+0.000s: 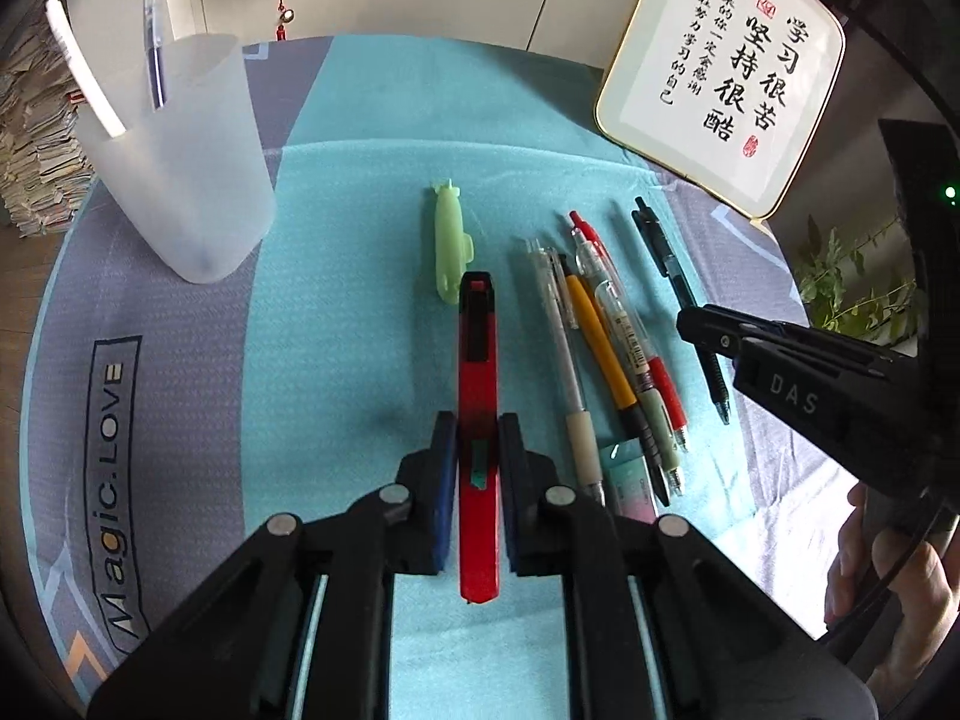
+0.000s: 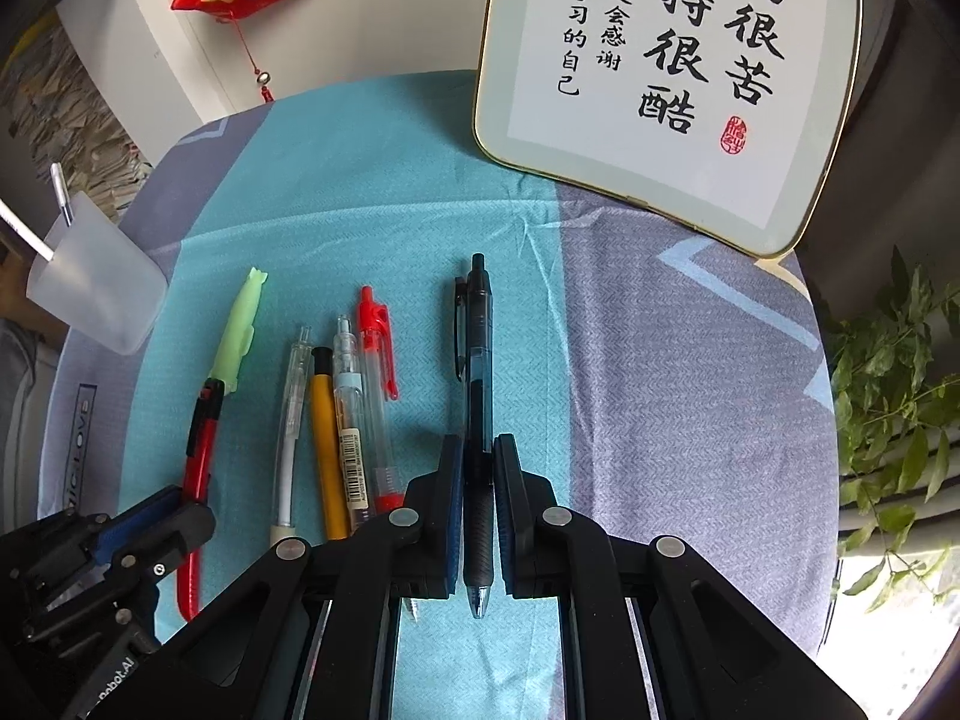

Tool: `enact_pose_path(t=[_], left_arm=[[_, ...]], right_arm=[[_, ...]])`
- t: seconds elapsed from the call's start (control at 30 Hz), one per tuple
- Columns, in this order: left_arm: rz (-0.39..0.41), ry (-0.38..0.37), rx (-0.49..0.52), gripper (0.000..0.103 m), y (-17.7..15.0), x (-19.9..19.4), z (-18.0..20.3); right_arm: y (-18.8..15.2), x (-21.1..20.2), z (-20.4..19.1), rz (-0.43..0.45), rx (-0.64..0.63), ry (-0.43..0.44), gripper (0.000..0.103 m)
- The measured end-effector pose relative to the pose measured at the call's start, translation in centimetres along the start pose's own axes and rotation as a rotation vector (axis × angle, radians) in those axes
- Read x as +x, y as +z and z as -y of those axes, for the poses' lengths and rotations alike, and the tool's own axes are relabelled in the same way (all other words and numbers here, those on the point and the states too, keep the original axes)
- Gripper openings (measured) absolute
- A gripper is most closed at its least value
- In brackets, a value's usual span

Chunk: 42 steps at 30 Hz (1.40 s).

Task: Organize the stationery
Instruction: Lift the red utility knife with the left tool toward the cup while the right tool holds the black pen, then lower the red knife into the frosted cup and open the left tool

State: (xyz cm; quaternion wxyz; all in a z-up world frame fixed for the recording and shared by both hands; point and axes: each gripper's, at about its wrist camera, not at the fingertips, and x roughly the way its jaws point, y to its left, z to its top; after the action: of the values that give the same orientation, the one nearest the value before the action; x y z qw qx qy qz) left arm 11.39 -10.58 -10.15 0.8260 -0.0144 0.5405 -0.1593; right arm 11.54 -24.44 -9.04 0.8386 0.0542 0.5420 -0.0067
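Observation:
My left gripper (image 1: 477,429) is shut on a red utility knife (image 1: 478,330), its blue pads pressing both sides of the handle. A green submarine-shaped piece (image 1: 451,240) lies just beyond the knife's tip. My right gripper (image 2: 478,450) is shut on a dark blue-black pen (image 2: 478,348) near its grip end. It also shows at the right of the left wrist view, right gripper (image 1: 690,324). Between the two lie several pens (image 1: 606,348) side by side on the teal cloth. A frosted cup (image 1: 192,180) at the far left holds a white and a blue pen.
A framed calligraphy board (image 1: 720,72) leans at the back right. A small pastel packet (image 1: 630,474) lies by the pen tips. A leafy plant (image 2: 888,396) stands off the table's right edge. A hand (image 1: 882,576) holds the right gripper.

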Motion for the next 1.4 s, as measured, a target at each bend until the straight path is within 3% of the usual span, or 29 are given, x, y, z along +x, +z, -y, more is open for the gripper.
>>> enact_pose_path(t=[0.2, 0.47, 0.73, 0.93, 1.4], left_arm=[[0.086, -0.064, -0.009, 0.011, 0.4, -4.9, -1.0], [0.332, -0.112, -0.082, 0.011, 2.3, -12.6, -4.3], [0.418, -0.106, -0.141, 0.011, 3.8, -15.2, -7.3], [0.524, -0.071, -0.101, 0.011, 4.7, -15.7, -7.4], [0.687, -0.024, -0.086, 0.011, 6.3, -10.1, -9.5]], right_arm=[[0.8, -2.3, -1.4, 0.054, -0.015, 0.016, 0.011], [1.4, -4.1, -4.1, 0.097, -0.044, 0.042, 0.011], [1.7, -4.9, -5.7, 0.120, -0.059, 0.057, 0.010], [1.9, -5.2, -6.1, 0.130, -0.060, 0.064, 0.010], [2.0, -5.1, -5.7, 0.150, -0.056, 0.075, 0.010]])
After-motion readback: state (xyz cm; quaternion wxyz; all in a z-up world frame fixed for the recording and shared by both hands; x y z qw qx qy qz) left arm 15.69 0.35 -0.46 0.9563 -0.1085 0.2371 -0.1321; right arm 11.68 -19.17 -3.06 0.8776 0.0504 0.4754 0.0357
